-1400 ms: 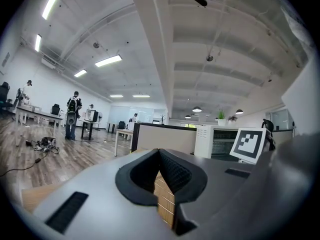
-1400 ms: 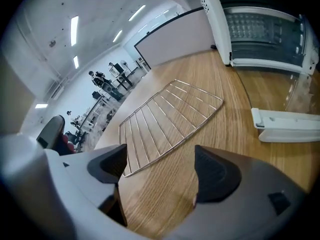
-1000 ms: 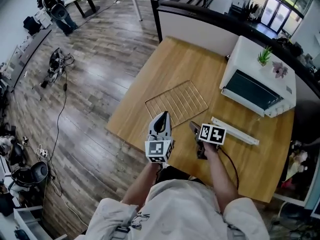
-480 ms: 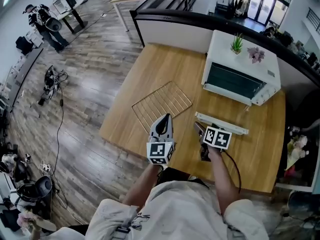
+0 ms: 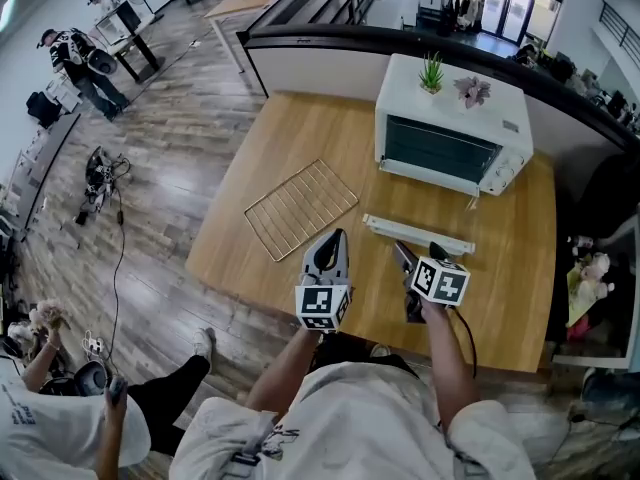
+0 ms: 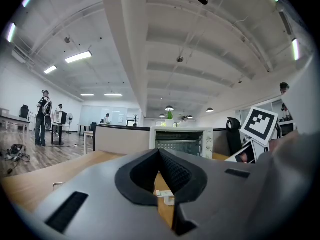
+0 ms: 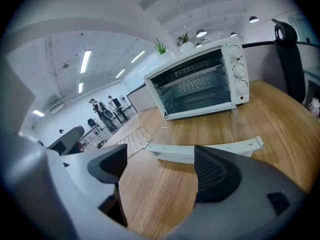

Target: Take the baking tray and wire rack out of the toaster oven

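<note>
The wooden table (image 5: 300,128) held everything. The toaster oven (image 5: 450,148) stood at the far right, facing the near side. Whether its glass door was shut or let down could not be told for sure. The baking tray (image 5: 418,234) lay flat on the wood just in front of the oven, long side parallel to its front, with a strip of bare wood between them. The wire rack (image 5: 300,208) lay flat to the left, turned at an angle, well apart from the tray. Its near corner reached close to the table's left edge.

Both grippers hung over the near edge. The left gripper (image 5: 333,240) had its jaws closed tip to tip with nothing between them, pointing at the open wood between rack and tray. The right gripper (image 5: 415,258) had its jaws spread wide and empty, just short of the tray's near edge. Bare wood ran clear in front of it.
</note>
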Available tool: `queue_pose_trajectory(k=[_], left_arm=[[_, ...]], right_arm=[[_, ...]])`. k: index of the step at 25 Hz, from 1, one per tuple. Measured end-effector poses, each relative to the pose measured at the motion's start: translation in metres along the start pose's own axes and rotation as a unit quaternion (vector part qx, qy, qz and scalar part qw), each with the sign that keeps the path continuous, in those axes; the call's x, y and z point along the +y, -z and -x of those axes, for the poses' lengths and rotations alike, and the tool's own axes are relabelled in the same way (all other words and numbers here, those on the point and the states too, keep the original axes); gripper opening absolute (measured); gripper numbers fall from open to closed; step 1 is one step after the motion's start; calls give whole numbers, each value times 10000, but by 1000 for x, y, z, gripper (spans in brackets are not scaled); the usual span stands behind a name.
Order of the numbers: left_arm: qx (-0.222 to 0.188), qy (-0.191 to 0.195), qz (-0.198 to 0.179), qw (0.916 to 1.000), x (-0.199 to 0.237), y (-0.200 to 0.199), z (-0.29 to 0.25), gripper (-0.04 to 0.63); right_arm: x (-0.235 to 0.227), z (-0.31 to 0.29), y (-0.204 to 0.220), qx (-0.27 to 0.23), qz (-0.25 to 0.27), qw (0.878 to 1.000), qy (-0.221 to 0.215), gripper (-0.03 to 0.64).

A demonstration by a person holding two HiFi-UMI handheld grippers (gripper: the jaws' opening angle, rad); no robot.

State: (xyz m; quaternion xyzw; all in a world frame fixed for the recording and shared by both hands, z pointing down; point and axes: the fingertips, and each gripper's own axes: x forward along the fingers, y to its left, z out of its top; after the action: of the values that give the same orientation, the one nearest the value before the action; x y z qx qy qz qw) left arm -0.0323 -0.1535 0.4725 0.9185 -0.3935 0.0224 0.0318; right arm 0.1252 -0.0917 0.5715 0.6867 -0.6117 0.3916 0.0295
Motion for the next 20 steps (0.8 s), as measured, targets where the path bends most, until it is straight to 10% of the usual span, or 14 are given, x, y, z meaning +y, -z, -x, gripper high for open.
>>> queue_pose_trajectory(k=[20], left_arm=[[75, 242, -184, 9995, -82, 0, -2, 15]], right_arm=[[-48, 53, -27, -618, 720, 9954, -144, 430]])
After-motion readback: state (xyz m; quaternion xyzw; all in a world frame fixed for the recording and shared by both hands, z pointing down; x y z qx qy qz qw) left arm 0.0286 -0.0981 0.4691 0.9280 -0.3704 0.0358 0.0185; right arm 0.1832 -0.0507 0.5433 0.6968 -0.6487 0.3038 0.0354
